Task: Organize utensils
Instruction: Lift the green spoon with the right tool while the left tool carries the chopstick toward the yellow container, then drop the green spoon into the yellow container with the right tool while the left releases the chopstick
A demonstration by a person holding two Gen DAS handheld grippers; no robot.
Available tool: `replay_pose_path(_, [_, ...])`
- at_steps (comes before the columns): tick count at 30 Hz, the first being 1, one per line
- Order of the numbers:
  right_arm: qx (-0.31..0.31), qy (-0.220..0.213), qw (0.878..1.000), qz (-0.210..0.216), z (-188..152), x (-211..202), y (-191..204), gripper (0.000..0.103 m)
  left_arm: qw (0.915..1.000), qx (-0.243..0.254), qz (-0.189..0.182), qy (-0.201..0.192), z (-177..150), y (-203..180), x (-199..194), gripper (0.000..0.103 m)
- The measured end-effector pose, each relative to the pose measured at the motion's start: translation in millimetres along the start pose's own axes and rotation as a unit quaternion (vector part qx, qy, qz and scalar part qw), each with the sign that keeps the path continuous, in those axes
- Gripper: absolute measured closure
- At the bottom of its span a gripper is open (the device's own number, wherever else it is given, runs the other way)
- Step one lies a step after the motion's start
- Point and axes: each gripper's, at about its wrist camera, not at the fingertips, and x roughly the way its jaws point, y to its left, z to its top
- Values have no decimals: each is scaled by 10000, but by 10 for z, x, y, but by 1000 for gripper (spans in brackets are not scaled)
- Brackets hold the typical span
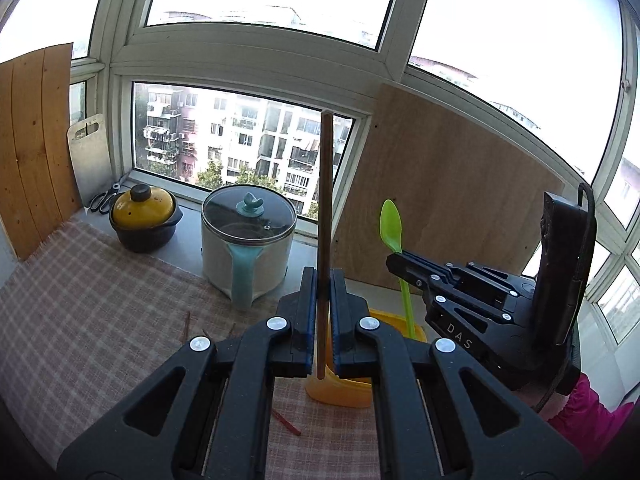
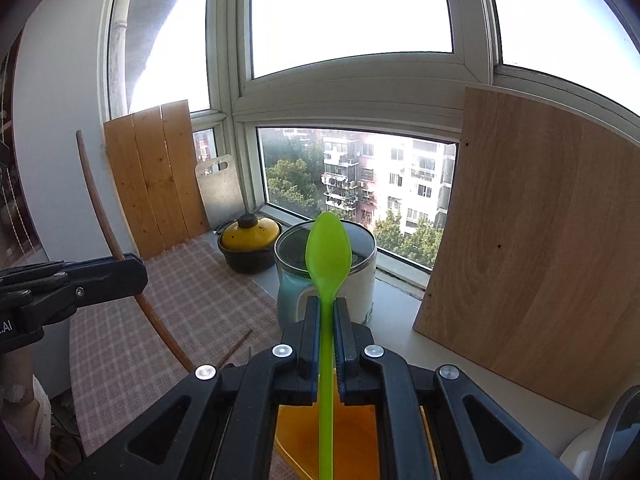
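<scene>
Both tools loaded up over the orange holder

Left tool (image 1: 321,300) pinches a plain brown wooden chopstick (image 1: 325,200) upright; right tool (image 2: 327,320) clamps a glossy lime-green plastic spoon (image 2: 329,256), bowl up, above the orange holder (image 1: 344,390) on the checked tabletop cloth (image 1: 100,312). "DAS" is printed on the right tool.

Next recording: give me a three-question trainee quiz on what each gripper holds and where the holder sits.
1. True or false: the left gripper is shut on a wooden chopstick.
2. Which colour is the spoon in the right gripper? A red, B green, C white.
3. Fill in: the yellow holder stands on the checked ____.

Key: 1 true; 2 B; 3 cloth.
</scene>
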Motion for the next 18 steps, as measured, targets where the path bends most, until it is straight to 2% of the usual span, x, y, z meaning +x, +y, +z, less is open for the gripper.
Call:
replay_pose_path(8, [169,139,9997,-88,-110,157,-285,99,9999,-31,-65,89,41,-199,339,99])
replay_pose_path(18, [289,416,9987,-81,-318,331,-468,99,9992,134,140,342,-106,-354,683,99])
